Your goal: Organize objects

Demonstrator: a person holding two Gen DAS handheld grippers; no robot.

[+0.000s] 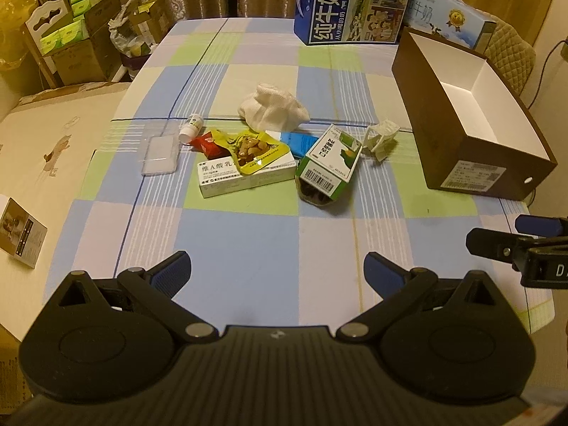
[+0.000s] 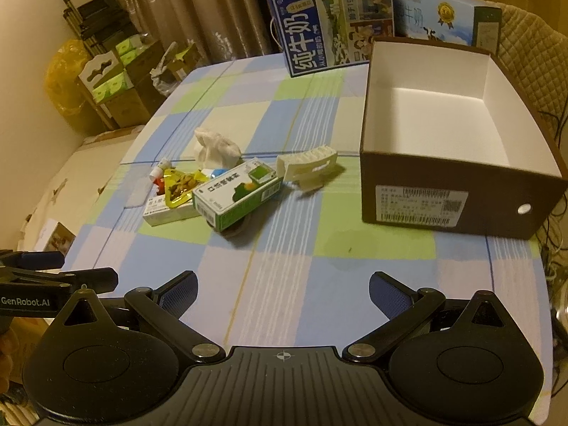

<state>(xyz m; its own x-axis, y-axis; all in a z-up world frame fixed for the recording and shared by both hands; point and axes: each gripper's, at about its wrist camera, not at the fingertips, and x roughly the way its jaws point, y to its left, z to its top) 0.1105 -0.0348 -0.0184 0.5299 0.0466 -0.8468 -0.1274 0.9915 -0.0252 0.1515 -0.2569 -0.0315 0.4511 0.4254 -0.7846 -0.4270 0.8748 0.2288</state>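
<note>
Clutter sits in one overlapping heap near the middle of the worktop [image 1: 248, 248], and that overlap is where we see trouble. Our left tool [image 1: 277, 277] and right tool [image 2: 283, 294] both hang above the near edge with fingers spread wide and nothing between them, well short of the heap. The empty shoebox [image 2: 426, 191] stands open on the right side, apart from the pile.

The yellow snack pouch [image 1: 254, 151] lies across the long white carton [image 1: 245, 175], and the green-and-white carton [image 1: 328, 158] rests tilted on something dark we cannot make out. If we grab a lower piece first, whatever leans on it may slide or drop off the worktop. The small white bottle [image 1: 190, 127] lies on its side and could roll if nudged. The clear plastic case [image 1: 160, 154] lies flat, so the fingers may scrape the cloth rather than get under it. The white rag [image 1: 273, 108] is soft and may drag neighbours along. The white plastic piece [image 2: 309, 168] looks light and oddly shaped; a pinch off its middle could flip it away.
</note>
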